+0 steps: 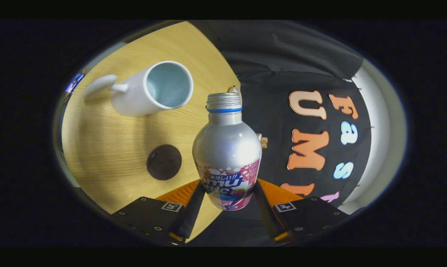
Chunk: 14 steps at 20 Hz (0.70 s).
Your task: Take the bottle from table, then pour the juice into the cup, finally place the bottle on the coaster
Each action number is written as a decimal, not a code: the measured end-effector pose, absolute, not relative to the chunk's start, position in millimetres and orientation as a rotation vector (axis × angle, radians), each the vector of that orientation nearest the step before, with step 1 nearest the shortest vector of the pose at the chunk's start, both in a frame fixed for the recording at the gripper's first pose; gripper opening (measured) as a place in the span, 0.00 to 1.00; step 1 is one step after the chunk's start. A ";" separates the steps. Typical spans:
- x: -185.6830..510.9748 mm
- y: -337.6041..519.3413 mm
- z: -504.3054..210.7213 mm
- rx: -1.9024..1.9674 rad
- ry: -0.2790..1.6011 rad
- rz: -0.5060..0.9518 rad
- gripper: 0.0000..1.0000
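A: Gripper view: what is seen between the fingers?

B: A silver bottle (227, 148) with a pink and blue label is held there. The gripper (227, 193) is closed on it, its jaws pressed against the lower body from both sides. The cap is off and the threaded neck with a blue ring is left bare.

A: Where is the bottle carried?

B: It is held off the tabletop (108, 148), at the tabletop's edge, with the wooden surface on one side and the black cloth wall (282, 55) on the other. The whole scene is seen tilted.

A: And the other things?

B: A white cup (153, 91) with a pale blue inside and a handle is seen on the tabletop beyond the bottle's neck, apart from it. A dark round coaster (164, 162) lies just beside the bottle's body, nearer the fingers than the cup.
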State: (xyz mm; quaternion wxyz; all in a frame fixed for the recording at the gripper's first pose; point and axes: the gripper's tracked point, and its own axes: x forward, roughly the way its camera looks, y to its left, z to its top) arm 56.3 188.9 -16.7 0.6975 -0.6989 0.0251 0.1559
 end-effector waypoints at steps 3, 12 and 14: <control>59.8 181.5 -14.9 -1.290 0.118 0.358 0.75; 67.1 188.0 -25.8 -0.542 0.235 0.444 0.75; 71.9 186.5 -33.0 -0.401 0.253 0.439 0.75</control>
